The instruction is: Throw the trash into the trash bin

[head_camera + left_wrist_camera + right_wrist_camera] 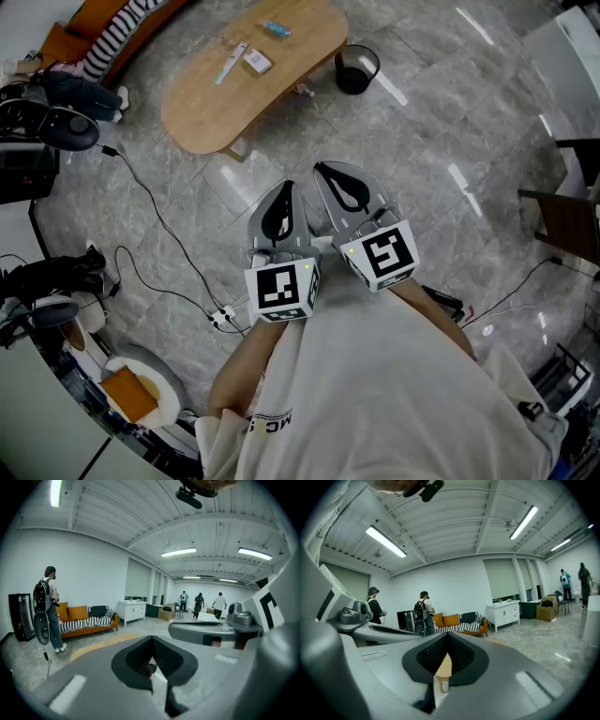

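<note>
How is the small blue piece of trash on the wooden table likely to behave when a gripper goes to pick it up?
The blue piece lies flat and looks thin, so it is probably light and floppy. On the smooth table it may slide before it gets pinched. Being flat, it seems unlikely to roll.

A wooden table [202, 103] stands on the grey stone floor [422, 159]. A small blue wrapper [275, 30] lies near the table's right end. A white packet [257, 62] and a long thin strip [230, 64] lie side by side near the middle. A black bin [356, 69] sits on the floor, just beside the table's right end. A black cable [165, 223] runs across the floor to a white plug block [222, 319].
</note>
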Demonstrator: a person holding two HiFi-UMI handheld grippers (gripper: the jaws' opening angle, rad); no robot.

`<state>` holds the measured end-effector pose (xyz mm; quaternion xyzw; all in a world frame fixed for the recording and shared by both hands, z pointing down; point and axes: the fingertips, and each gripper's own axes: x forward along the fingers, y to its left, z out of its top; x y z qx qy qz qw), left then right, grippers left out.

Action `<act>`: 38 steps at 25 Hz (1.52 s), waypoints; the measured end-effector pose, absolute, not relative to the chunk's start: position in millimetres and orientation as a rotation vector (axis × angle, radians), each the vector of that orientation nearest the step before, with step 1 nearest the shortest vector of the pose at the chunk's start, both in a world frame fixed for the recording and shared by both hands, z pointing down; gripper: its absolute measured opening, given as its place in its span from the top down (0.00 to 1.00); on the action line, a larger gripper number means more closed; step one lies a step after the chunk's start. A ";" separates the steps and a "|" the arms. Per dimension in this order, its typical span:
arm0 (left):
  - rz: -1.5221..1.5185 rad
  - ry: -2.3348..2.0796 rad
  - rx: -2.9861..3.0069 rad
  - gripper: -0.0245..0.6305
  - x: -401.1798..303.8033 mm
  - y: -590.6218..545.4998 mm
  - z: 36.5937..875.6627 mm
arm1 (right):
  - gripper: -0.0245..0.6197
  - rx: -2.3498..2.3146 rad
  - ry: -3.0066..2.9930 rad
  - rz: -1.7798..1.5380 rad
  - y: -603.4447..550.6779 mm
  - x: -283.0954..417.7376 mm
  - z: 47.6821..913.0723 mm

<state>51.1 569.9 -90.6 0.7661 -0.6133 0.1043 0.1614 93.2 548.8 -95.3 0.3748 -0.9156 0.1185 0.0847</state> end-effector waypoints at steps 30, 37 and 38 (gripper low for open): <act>0.311 -1.736 2.169 0.96 64.0 503.0 -67.6 | 0.93 1.144 -2.683 0.459 474.8 115.8 -65.4; 0.230 -1.678 2.133 0.96 -18.6 383.3 -61.8 | 0.93 1.022 -2.676 0.283 365.5 10.3 -68.2; 0.222 -1.677 2.131 0.96 -31.4 364.8 -62.2 | 0.93 1.020 -2.670 0.278 345.0 -3.4 -70.2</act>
